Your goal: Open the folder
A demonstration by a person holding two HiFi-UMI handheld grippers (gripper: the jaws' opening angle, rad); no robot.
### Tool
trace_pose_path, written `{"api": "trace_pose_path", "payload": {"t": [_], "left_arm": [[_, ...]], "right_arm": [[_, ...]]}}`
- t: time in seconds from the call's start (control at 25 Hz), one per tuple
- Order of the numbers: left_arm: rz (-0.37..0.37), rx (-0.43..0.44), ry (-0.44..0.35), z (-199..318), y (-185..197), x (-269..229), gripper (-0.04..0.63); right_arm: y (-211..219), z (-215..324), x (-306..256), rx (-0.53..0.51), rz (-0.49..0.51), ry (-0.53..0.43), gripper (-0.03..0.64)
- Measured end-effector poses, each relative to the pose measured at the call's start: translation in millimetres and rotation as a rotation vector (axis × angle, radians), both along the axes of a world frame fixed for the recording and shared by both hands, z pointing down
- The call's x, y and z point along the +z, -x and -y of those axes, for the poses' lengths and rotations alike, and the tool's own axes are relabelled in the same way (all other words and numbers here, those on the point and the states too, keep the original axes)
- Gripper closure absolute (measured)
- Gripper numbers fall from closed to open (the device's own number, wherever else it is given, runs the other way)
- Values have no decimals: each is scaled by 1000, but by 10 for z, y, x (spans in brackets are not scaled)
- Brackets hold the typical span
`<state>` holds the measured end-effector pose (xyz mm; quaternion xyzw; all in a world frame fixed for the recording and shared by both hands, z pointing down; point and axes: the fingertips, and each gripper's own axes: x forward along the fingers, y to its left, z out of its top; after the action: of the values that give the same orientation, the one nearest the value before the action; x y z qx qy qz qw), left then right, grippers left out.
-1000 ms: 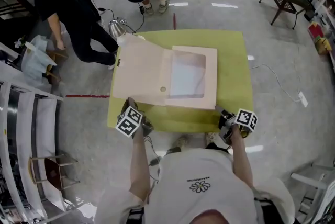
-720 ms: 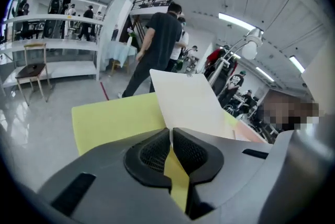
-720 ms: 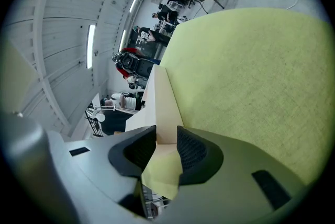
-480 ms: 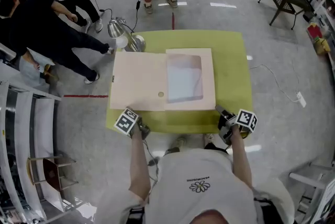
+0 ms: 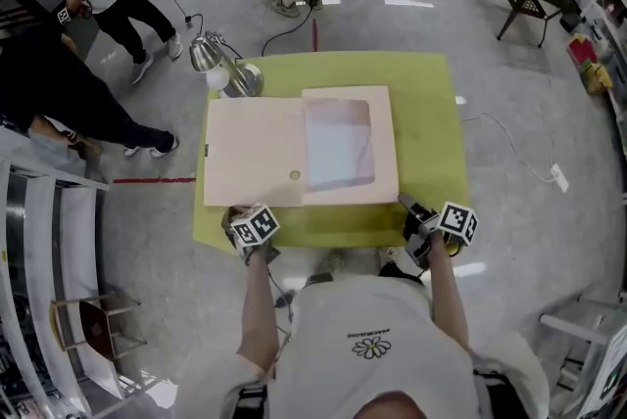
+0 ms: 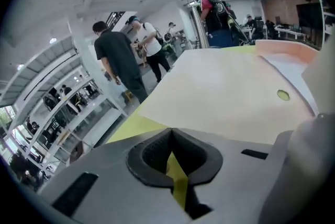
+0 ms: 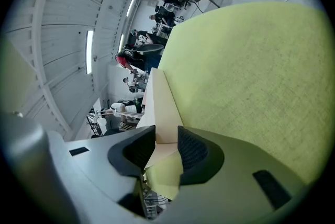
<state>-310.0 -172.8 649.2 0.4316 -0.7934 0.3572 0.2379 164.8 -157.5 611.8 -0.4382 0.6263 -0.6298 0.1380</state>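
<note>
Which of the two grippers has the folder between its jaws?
The right gripper: its opening jaws straddle the near right corner of the folder. The left gripper is shut and empty.

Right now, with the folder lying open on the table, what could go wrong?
1. The right gripper's jaws are opening with the near right corner of the folder between them. Pulling back before they clear it could drag the folder toward the edge of the table.
2. The lamp stands close by the folder's far left corner. A push on the folder that way could knock it.
</note>
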Motion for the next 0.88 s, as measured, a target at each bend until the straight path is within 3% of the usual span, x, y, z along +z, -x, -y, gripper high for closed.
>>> {"api": "trace_pose_path", "payload": {"t": [0.24,0.44,0.56,0.88], "left_arm": [[-13,7,7,-26,19,-9,581],[-103,-29,-23,-73,-42,-44,581],[-109,-46,-95,-75,-27,-232,581],[-4,-14,-387,205,190,-1414,581]], "right_arm": [[-12,-18,13,11,17,-7,480],[4,-8,-80,-10,-60,-57,512],[32,53,-222,-26,-120,-95,569],[-16,531,-1226,-56,-266,-375,569]]}}
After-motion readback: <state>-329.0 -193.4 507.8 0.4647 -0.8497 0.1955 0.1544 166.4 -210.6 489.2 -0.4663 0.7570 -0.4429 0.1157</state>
